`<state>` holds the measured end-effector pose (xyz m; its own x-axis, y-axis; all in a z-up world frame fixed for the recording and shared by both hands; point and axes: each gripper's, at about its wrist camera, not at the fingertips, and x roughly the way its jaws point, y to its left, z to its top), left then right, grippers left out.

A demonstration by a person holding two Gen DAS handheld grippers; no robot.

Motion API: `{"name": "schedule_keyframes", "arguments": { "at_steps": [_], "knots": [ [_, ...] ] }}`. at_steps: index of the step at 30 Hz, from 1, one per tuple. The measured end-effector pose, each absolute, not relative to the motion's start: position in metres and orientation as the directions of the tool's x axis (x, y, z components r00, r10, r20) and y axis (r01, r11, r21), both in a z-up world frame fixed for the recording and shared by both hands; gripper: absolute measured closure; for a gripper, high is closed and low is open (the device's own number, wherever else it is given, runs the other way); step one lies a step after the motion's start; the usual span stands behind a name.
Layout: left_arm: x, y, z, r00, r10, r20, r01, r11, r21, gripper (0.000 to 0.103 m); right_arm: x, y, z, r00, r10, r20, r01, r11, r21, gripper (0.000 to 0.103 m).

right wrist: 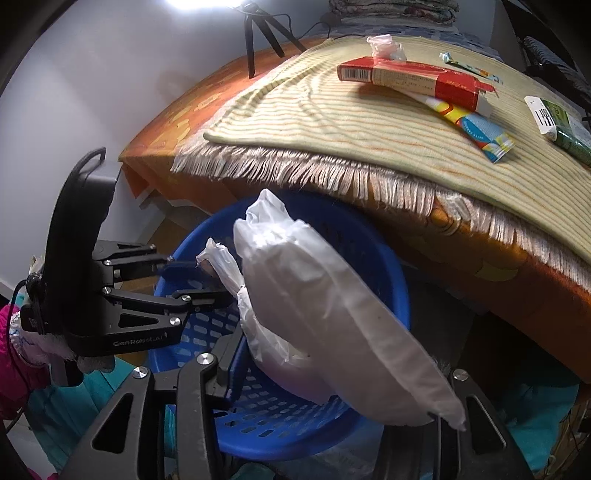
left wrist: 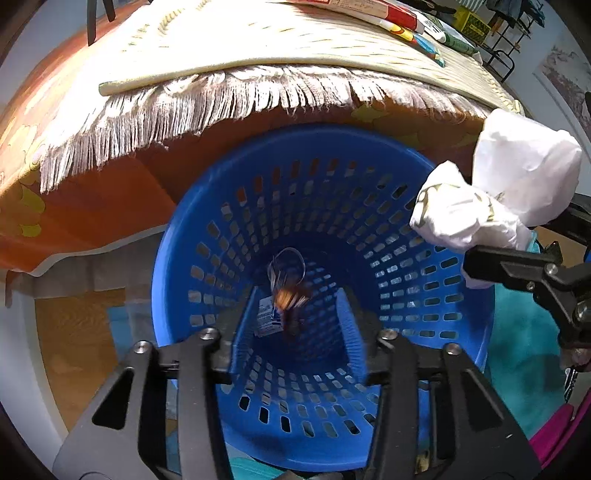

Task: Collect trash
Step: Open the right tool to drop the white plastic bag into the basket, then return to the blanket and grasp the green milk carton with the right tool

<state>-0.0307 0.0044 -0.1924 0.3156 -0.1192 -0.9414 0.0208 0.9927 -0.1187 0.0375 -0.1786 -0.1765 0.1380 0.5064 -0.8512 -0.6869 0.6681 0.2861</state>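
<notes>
A blue perforated basket (left wrist: 369, 229) stands below the table edge; it also shows in the right wrist view (right wrist: 391, 280). Inside it lie a small carton (left wrist: 266, 317) and a brown wrapper (left wrist: 291, 299), blurred as if falling. My left gripper (left wrist: 295, 332) is open over the basket and empty; it also shows in the right wrist view (right wrist: 199, 280). My right gripper (right wrist: 332, 362) is shut on a white plastic bag (right wrist: 332, 317) held over the basket rim. The bag also shows in the left wrist view (left wrist: 509, 184).
A table with an orange cloth (right wrist: 480, 258) and a fringed striped mat (right wrist: 332, 125) holds a red box (right wrist: 413, 79), a colourful packet (right wrist: 476, 129), a green packet (right wrist: 557, 122) and crumpled plastic (right wrist: 386, 46). A tripod (right wrist: 258, 29) stands at the back. Teal fabric (left wrist: 524, 362) lies beside the basket.
</notes>
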Motion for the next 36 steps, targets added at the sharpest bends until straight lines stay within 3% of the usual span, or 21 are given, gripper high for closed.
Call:
{"name": "schedule_keyframes", "arguments": {
  "at_steps": [2, 9, 17, 36],
  "knots": [
    [-0.028, 0.005, -0.192, 0.312, -0.116, -0.943, 0.022, 0.993, -0.114, 0.056, 0.038, -0.177, -0.178, 0.134, 0.503, -0.854, -0.685, 0.67, 0.287, 0.044],
    [-0.021, 0.003, -0.186, 0.311, -0.099, -0.945, 0.009, 0.995, -0.101, 0.036, 0.041, -0.177, -0.179, 0.135, 0.502, -0.854, -0.677, 0.676, 0.29, 0.027],
    [-0.017, 0.007, -0.184, 0.311, -0.091, -0.946, 0.005, 0.996, -0.094, 0.035, 0.043, -0.184, -0.174, 0.153, 0.499, -0.853, -0.67, 0.686, 0.281, 0.017],
    [0.031, 0.008, -0.121, 0.445, -0.12, -0.887, -0.019, 0.989, -0.143, 0.034, 0.082, -0.234, -0.137, 0.296, 0.5, -0.814, -0.579, 0.771, 0.263, 0.014]
  ]
}}
